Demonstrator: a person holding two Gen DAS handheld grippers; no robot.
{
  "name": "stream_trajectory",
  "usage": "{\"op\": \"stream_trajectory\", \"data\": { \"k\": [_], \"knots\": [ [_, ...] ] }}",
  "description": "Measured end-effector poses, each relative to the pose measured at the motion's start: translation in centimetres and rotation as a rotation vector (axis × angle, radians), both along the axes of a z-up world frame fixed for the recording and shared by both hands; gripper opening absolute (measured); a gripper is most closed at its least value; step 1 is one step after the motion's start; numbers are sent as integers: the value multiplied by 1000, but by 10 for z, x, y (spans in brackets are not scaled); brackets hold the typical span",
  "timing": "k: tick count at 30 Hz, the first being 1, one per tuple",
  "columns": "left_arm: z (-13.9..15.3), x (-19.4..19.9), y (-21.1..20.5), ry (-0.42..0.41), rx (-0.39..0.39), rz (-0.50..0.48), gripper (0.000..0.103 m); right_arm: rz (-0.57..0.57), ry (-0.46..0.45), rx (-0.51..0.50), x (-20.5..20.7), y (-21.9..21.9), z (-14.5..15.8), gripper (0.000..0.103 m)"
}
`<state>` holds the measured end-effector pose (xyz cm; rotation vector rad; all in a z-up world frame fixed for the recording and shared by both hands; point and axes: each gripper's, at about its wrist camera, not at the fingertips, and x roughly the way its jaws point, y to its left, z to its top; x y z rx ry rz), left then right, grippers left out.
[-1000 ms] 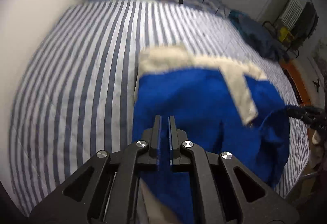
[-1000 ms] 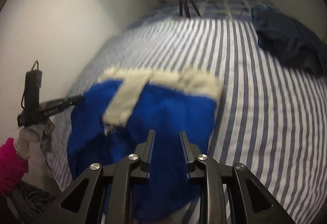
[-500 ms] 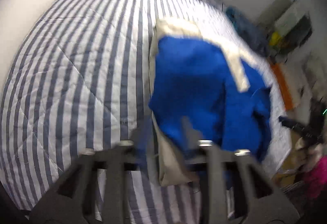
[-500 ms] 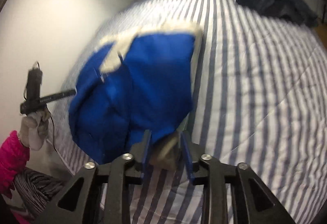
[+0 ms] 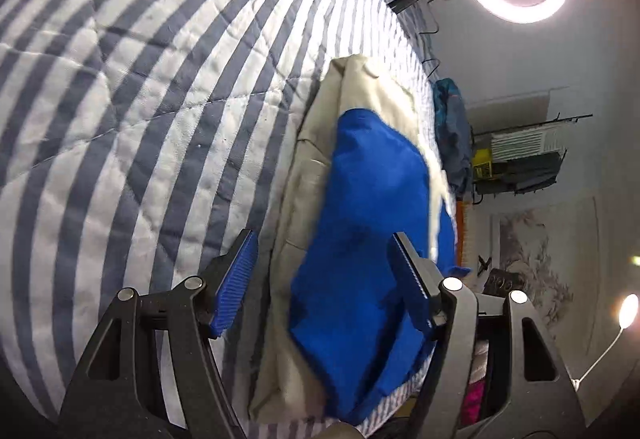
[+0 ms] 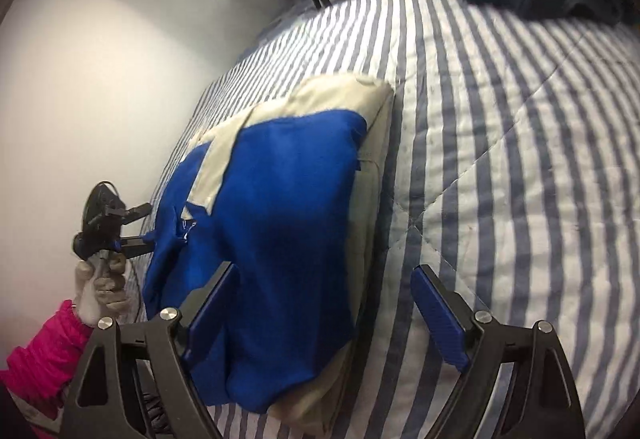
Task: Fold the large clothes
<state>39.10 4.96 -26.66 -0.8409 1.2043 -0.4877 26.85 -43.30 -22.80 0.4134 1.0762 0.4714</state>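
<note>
Since jaws opened, blue garment [image 5: 360, 239] dropped, folded on bed [image 5: 140, 119]

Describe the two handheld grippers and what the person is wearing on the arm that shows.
Both the left gripper and the right gripper have black angular frames with triangular cut-outs, silver round bolts and ribbed blue pads on the fingers. In the right wrist view, the left gripper shows with a black cable looped at its back. The hand wears a pale knitted glove, and the sleeve is bright pink.

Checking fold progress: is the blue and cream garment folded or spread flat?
Folded. The blue and cream garment lies doubled on the striped bedspread, blue layer over cream, compact.
</note>
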Motion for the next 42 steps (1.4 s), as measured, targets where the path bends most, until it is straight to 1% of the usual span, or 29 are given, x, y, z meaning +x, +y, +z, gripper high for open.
{"op": "stream_trajectory", "data": {
  "k": [1,3,5,7,9,10,13,15,16,17,18,21,24,28,31,36,39,42],
  "knots": [
    [-4,2,-4,5,-1,-1,69,2,15,16,4,-1,-6,89],
    [-5,5,-9,-11,-18,-11,69,1,44,40,9,-1,-15,88],
    [-5,7,-14,-20,-25,-36,69,2,36,70,15,-1,-20,88],
    [-8,14,-21,-22,-39,-43,69,13,34,117,21,-1,-22,83],
    [-7,21,-31,-34,-31,-54,69,18,51,170,28,0,-27,66],
    [-6,24,-35,-36,-22,-60,69,21,65,191,33,2,-31,65],
    [-5,31,-47,-44,8,-71,68,19,55,206,41,11,-32,63],
    [-3,33,-51,-50,36,-76,59,20,55,196,45,18,-31,59],
    [-2,34,-53,-55,55,-77,57,21,58,185,47,22,-31,57],
    [1,34,-56,-61,74,-80,52,22,58,174,48,24,-31,52],
    [5,33,-61,-73,112,-88,48,25,56,159,43,25,-28,49],
    [22,30,-76,-126,213,-108,39,37,41,86,35,31,-17,41],
    [37,29,-91,-171,290,-117,33,36,26,14,29,41,-5,35],
    [51,21,-107,-217,368,-123,30,48,-8,-100,24,63,16,31],
    [65,14,-117,-256,402,-140,28,51,-44,-188,17,82,35,29],
    [90,-2,-132,-319,436,-169,24,71,-99,-299,2,103,63,27],
    [99,-11,-141,-336,440,-176,23,75,-124,-344,-10,113,80,27],
    [108,-22,-148,-354,440,-193,21,79,-156,-419,-24,128,91,27]
  ]
}}
